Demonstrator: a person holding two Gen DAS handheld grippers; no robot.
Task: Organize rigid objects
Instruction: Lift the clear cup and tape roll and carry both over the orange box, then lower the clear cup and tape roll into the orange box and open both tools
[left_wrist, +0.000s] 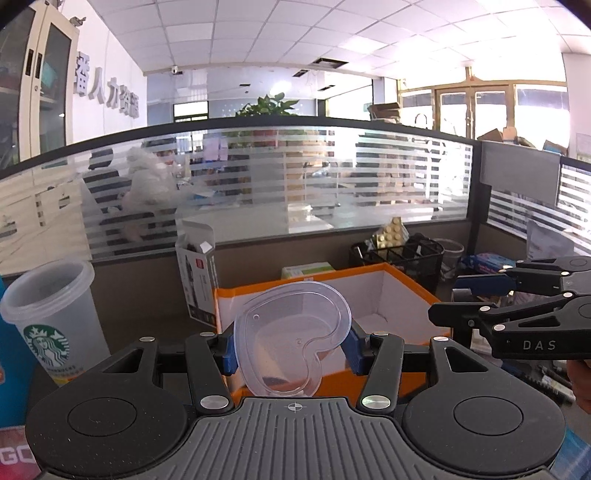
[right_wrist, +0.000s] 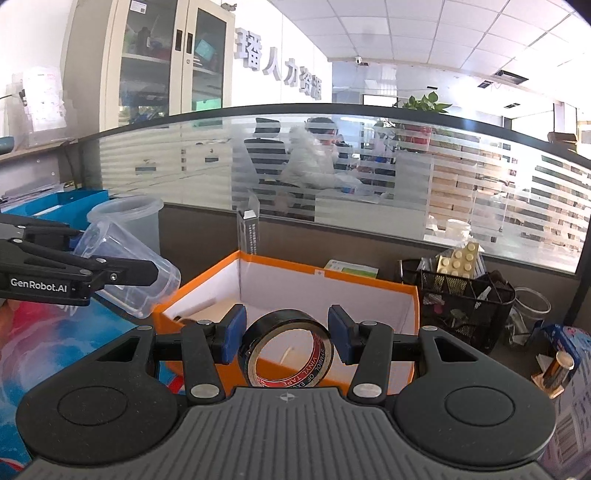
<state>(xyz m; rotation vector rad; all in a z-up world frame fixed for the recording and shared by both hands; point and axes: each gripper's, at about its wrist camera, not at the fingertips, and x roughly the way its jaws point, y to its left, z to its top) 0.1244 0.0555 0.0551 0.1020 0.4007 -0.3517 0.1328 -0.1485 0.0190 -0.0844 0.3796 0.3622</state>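
Left gripper (left_wrist: 291, 349) clenched on a clear heart-shaped container (left_wrist: 291, 341), pads pinching its two side walls, presumably so it could be carried without slipping. The container lay tipped, mouth toward the camera, base and long axis pointing away at the orange box (left_wrist: 406, 286); it hung before the box's near wall. Right gripper (right_wrist: 286, 334) grasped a roll of black tape (right_wrist: 286, 349) across its outer rim. The roll stood on edge, its hole facing the camera, axis pointing at the box, at the near wall. Both looked staged for dropping in.
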